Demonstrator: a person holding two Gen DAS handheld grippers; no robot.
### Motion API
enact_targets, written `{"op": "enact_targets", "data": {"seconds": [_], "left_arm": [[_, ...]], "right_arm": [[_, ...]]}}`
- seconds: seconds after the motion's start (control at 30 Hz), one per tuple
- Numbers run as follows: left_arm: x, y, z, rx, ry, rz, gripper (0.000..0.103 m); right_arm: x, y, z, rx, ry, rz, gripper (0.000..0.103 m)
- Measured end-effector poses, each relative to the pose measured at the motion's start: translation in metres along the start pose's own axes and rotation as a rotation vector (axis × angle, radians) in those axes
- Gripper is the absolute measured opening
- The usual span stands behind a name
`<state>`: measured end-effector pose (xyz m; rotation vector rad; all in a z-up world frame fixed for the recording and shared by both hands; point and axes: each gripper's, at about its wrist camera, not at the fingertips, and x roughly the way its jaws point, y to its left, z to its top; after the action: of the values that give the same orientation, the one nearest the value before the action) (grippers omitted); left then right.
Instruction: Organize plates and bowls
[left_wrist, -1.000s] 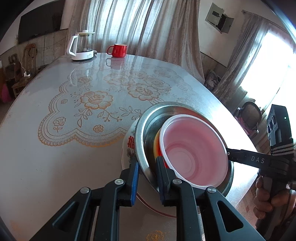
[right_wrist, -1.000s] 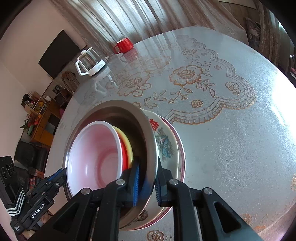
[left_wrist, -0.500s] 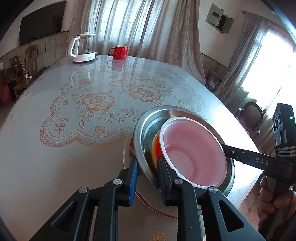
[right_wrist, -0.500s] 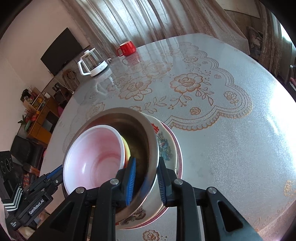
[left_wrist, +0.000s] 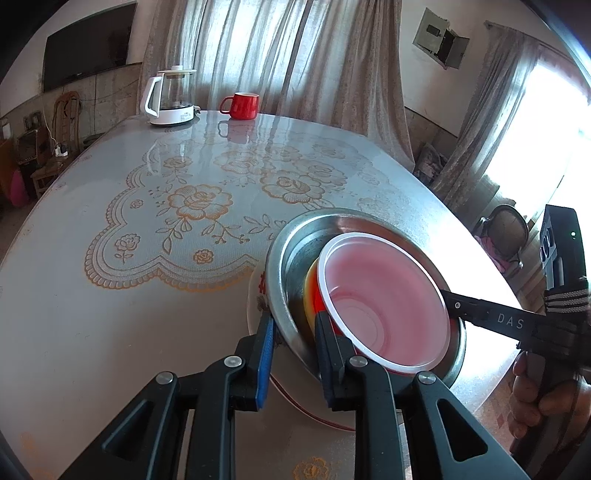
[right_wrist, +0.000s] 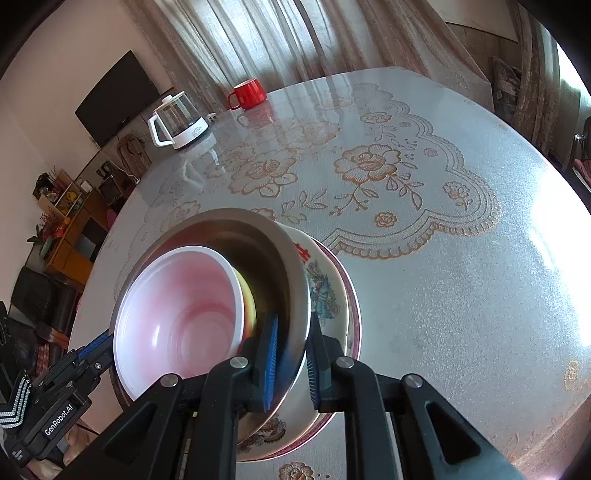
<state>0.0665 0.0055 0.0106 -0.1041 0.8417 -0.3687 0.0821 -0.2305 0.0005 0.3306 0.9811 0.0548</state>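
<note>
Crockery is gathered in one nested stack near the table (left_wrist: 92, 332) edge: two patterned ceramic plates (right_wrist: 332, 295) at the bottom, one wide steel bowl (left_wrist: 291, 258), one yellow bowl (right_wrist: 250, 306) and one white plastic bowl with pink inside (left_wrist: 384, 295). The steel rim is clamped by the left gripper (left_wrist: 291, 328) and by the right gripper (right_wrist: 291, 347), whose jaws have just been closing. One glass kettle (left_wrist: 170, 98) and one red mug (left_wrist: 242, 105) are set well apart at the far edge.
</note>
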Motion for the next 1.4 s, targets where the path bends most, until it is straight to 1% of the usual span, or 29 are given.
{"op": "enact_targets", "data": {"seconds": [0.17, 0.37, 0.5, 0.53, 0.57, 0.7, 0.83, 0.93, 1.0, 1.07, 1.17, 1.2, 1.27, 1.3, 1.37, 1.4], "left_arm": [[-0.003, -0.002, -0.003, 0.005, -0.011, 0.016, 0.024], [-0.009, -0.005, -0.006, 0.015, -0.047, 0.042, 0.023], [-0.015, -0.006, -0.009, 0.017, -0.069, 0.057, 0.025], [-0.017, -0.006, -0.01, 0.014, -0.079, 0.06, 0.026], [-0.019, -0.005, -0.011, 0.01, -0.091, 0.064, 0.029], [-0.028, -0.006, -0.013, 0.006, -0.124, 0.082, 0.034], [-0.035, -0.004, -0.016, -0.004, -0.149, 0.115, 0.039], [-0.043, -0.006, -0.022, 0.014, -0.195, 0.184, 0.046], [-0.046, -0.006, -0.026, 0.011, -0.206, 0.197, 0.058], [-0.048, -0.005, -0.03, 0.011, -0.218, 0.218, 0.059], [-0.051, -0.005, -0.038, 0.016, -0.242, 0.267, 0.069], [-0.052, -0.005, -0.041, 0.016, -0.245, 0.275, 0.074], [-0.052, -0.003, -0.046, 0.008, -0.246, 0.28, 0.079], [-0.052, -0.003, -0.049, 0.006, -0.245, 0.287, 0.084], [-0.051, -0.003, -0.051, 0.005, -0.237, 0.29, 0.088], [-0.051, -0.003, -0.053, 0.003, -0.236, 0.286, 0.089]], "right_arm": [[-0.001, 0.003, -0.003, -0.01, -0.017, -0.008, 0.015], [-0.004, 0.009, -0.008, -0.036, -0.057, -0.05, 0.017], [-0.009, 0.012, -0.013, -0.043, -0.092, -0.068, 0.02], [-0.012, 0.013, -0.014, -0.045, -0.108, -0.073, 0.021], [-0.015, 0.014, -0.016, -0.046, -0.13, -0.079, 0.024], [-0.034, 0.024, -0.02, -0.081, -0.227, -0.117, 0.028], [-0.048, 0.032, -0.026, -0.105, -0.286, -0.144, 0.029], [-0.057, 0.038, -0.032, -0.121, -0.322, -0.175, 0.03], [-0.064, 0.043, -0.038, -0.125, -0.355, -0.196, 0.032], [-0.07, 0.049, -0.048, -0.139, -0.383, -0.219, 0.034], [-0.075, 0.056, -0.066, -0.146, -0.41, -0.232, 0.038], [-0.077, 0.058, -0.073, -0.141, -0.42, -0.236, 0.04], [-0.077, 0.059, -0.084, -0.125, -0.43, -0.233, 0.041], [-0.075, 0.06, -0.089, -0.119, -0.428, -0.23, 0.042], [-0.071, 0.061, -0.095, -0.118, -0.414, -0.237, 0.044], [-0.069, 0.061, -0.095, -0.116, -0.407, -0.248, 0.044]]}}
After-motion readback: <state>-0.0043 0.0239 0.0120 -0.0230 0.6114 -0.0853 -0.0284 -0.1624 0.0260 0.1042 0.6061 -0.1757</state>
